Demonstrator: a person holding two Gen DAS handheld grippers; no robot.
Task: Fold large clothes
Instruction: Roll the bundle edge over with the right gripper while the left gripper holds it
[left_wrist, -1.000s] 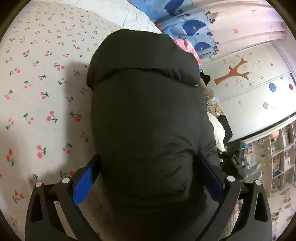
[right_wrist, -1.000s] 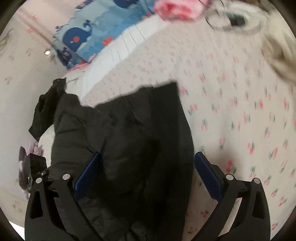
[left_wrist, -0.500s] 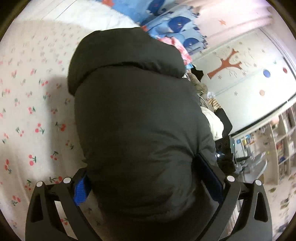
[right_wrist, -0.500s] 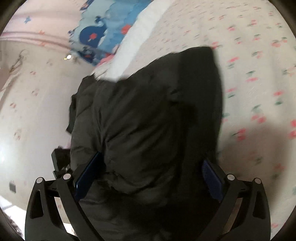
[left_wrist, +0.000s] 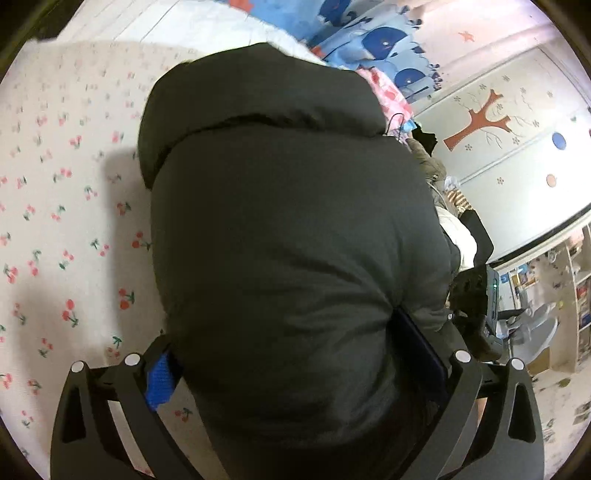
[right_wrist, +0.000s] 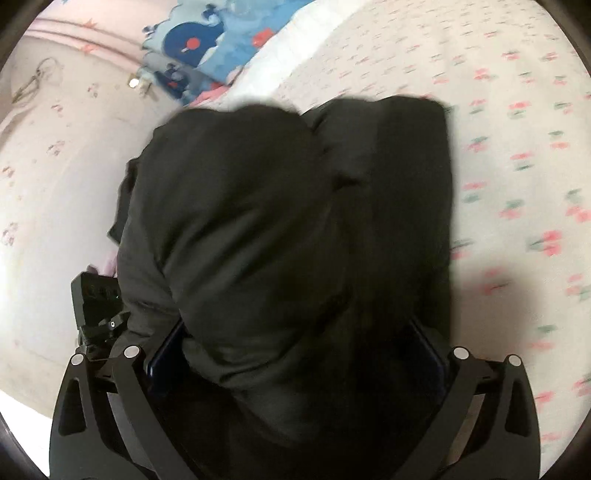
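A bulky black puffer jacket (left_wrist: 288, 221) fills the middle of the left wrist view, bunched and raised over the cherry-print bed sheet (left_wrist: 55, 221), where it casts a shadow. My left gripper (left_wrist: 284, 332) holds a thick wad of it between widely spaced fingers; one blue pad (left_wrist: 159, 380) shows at the left. In the right wrist view the same jacket (right_wrist: 277, 221) bulges between the fingers of my right gripper (right_wrist: 295, 332), which clamps another thick fold. The fingertips of both grippers are buried in fabric.
A whale-print blue quilt (left_wrist: 384, 40) and pink cloth (left_wrist: 388, 92) lie at the head of the bed. A pile of clothes (left_wrist: 454, 236) sits past the jacket. A wardrobe with a tree decal (left_wrist: 480, 122) and shelves (left_wrist: 576, 291) stand beyond the bed.
Both grippers have swung with the jacket still in them. In the right wrist view the jacket has bunched up and now hides more of the sheet; the view has turned toward the wall.
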